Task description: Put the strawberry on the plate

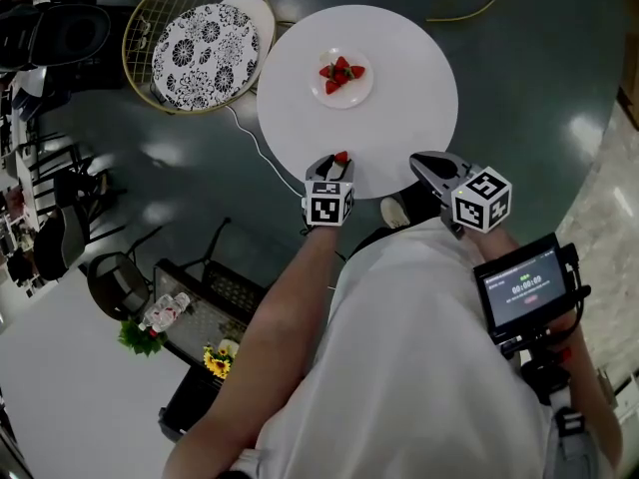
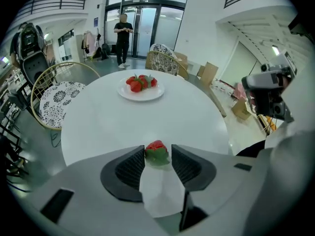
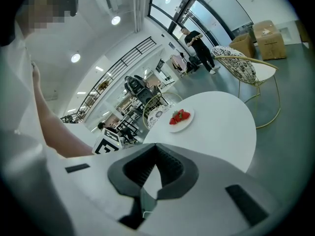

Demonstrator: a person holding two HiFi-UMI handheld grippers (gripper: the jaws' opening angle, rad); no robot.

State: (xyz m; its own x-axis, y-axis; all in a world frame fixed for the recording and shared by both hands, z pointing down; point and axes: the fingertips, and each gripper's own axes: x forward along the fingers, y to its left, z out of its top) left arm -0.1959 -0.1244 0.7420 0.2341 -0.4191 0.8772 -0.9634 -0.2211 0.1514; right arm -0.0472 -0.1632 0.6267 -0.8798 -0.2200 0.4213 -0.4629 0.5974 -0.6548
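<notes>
A person stands at a round white table (image 1: 404, 118), a two-jaw claw in each hand.

The left claw (image 1: 333, 165) points steeply down at the near edge of the table. Its jaws stand apart. A single strawberry (image 2: 156, 147) lies on the table between the two jaw tips, red end pointing away from the claw and green leaves toward it. A thin gap shows on each side of it, so the pads do not press on it.

Straight ahead of the left claw, well beyond the strawberry and near the middle of the table, sits a small white plate (image 2: 142, 97). A small heap of red strawberries (image 2: 141, 82) already rests on it.

The right claw (image 3: 156, 145) hovers to the right of the left one, over the same near edge, tilted gently downward. Its jaw tips meet, with nothing between them. From this claw the plate lies ahead and a little to the left.

Past the table, to the left of the left claw, stands a wire-framed chair (image 1: 140, 38) with a black-and-white patterned cushion (image 1: 205, 53).
</notes>
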